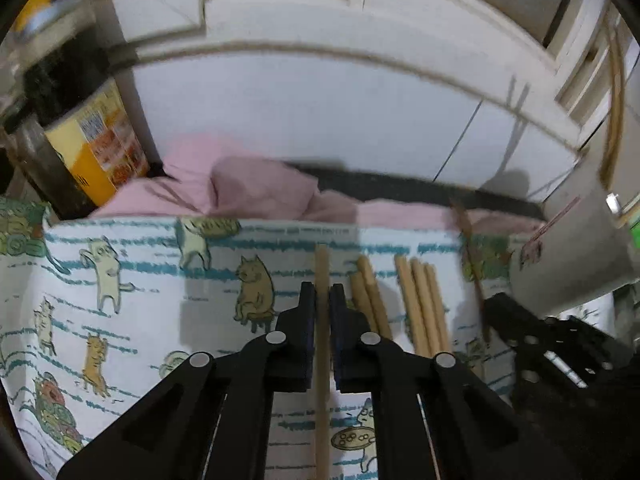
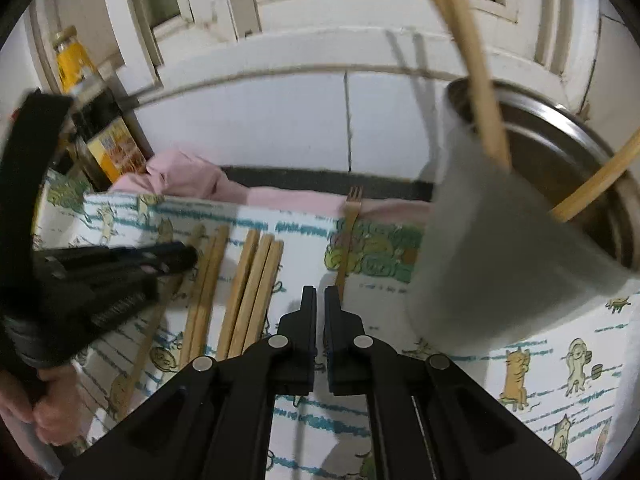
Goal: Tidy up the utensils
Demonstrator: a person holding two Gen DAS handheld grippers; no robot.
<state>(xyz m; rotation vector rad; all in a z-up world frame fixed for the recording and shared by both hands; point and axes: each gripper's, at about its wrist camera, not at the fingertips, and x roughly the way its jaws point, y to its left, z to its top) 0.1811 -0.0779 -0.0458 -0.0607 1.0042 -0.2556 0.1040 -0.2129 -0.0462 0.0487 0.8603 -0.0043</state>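
We have the left tool (image 1: 322, 296) pinching one wooden chopstick (image 1: 322, 360) partway along its shaft, with the tip poking out ahead of the jaws and the rest of the stick trailing back beneath them. The right tool (image 2: 320, 300) is pressed together with nothing between its jaws, above the cat-print cloth (image 2: 560, 364) that covers the counter.

Taking the metal cup (image 2: 480, 248) as our landmark: two chopsticks already lean inside it, and a small wooden fork (image 2: 352, 216) lies just to its left on the cloth. Further left lie a group of three loose chopsticks (image 2: 252, 292), then a pair (image 2: 204, 292), and the held stick is the farthest from the cup.

We judge the chopstick to be very light, stiff and smooth, so it can pivot or slide in a narrow pinch. A grip near its middle keeps it balanced; a hold near one end would let the long side droop. The loose ones lie touching their neighbours, so we would take an outer stick of a group by its middle. The fork looks thin and flat, and its handle seems the better place to hold than the tines.
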